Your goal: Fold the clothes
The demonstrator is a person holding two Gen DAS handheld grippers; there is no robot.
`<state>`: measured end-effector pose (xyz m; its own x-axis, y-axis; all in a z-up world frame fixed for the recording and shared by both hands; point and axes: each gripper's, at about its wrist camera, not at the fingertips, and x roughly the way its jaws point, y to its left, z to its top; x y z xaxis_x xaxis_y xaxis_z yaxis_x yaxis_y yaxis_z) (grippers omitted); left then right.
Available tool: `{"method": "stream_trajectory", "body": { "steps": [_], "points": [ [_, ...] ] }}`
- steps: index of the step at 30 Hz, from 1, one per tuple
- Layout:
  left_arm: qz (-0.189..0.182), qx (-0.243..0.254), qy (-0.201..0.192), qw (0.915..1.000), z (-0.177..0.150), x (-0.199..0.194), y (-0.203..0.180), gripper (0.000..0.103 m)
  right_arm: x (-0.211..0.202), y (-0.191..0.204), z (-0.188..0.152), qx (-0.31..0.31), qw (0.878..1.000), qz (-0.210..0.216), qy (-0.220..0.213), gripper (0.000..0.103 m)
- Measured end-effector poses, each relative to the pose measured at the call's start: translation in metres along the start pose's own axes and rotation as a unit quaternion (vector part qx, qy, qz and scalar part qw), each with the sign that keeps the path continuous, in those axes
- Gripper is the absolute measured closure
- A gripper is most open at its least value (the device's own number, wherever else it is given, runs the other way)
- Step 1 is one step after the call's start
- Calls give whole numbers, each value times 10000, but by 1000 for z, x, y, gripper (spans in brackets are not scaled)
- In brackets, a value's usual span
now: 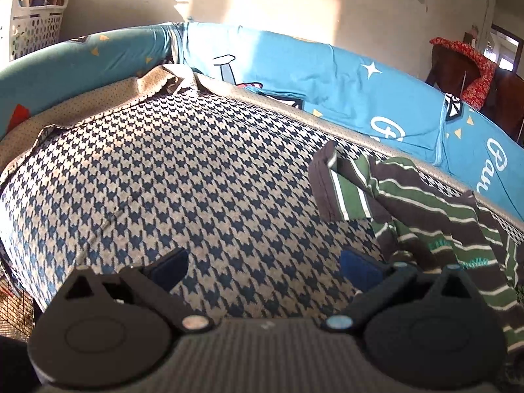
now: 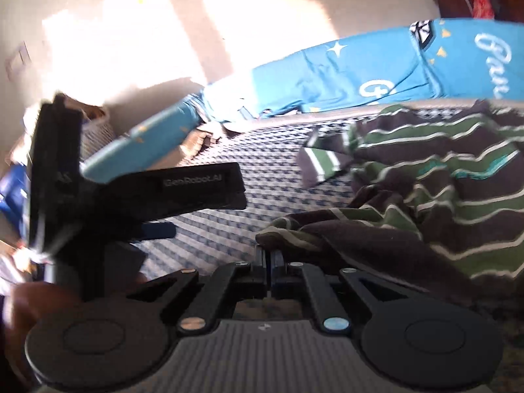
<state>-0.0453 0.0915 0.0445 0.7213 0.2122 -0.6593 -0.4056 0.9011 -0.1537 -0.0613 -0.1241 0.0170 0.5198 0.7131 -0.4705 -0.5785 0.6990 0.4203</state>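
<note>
Two grippers over houndstooth-patterned blue-and-beige mattress (image 1: 196,170): left gripper (image 1: 262,267) spread wide, empty; right gripper (image 2: 270,255) clamped tight on crumpled brown-and-green striped shirt (image 2: 425,196) lying toward mattress's right.

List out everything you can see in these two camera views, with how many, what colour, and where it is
striped garment: one, brown and green with white stripes, crumpled on the right of the houndstooth surface
houndstooth cover: one, navy and beige, spread over the work surface
blue bedding: one run, bright blue with white stars and lettering, along the far edge
laundry basket: one, white, far left by the wall
red patterned cloth: one, red, draped over dark furniture at far right
left gripper: one, black with blue pads, open over the bare cover, holding nothing
right gripper: one, black, shut on an edge of the striped garment
hand: one, partly seen at lower left of the right wrist view, blurred
</note>
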Motion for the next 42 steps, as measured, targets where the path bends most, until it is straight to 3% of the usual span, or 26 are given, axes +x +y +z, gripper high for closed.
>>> {"method": "stream_trajectory", "body": {
  "steps": [4,8,10,14,23,30,37,42],
  "points": [
    [55,32,113,9999,-1,4,2,0,5,3,-2,82,9995,265,152,95],
    [70,146,124,9998,-4,4,-3,0,14,17,-11,-307,9950,613,721,93],
    [90,232,157,9996,-6,6,-6,0,14,28,-17,-723,9918,607,858,92],
    [94,430,214,9988,-11,7,-13,0,9,30,-23,-982,9902,344,929,90],
    [-211,895,283,9954,-22,2,-36,0,-10,14,-19,-987,9917,-522,636,77],
    [-560,1203,284,9907,-32,-2,-58,0,-40,-2,-16,-840,9886,-1212,314,76],
    [-956,1630,233,9817,-45,-10,-82,0,-78,-36,-14,-302,9696,-2428,-48,76],
    [-1153,2049,158,9718,-57,-16,-100,0,-101,-62,-16,73,9520,-3057,-154,76]
  ]
}}
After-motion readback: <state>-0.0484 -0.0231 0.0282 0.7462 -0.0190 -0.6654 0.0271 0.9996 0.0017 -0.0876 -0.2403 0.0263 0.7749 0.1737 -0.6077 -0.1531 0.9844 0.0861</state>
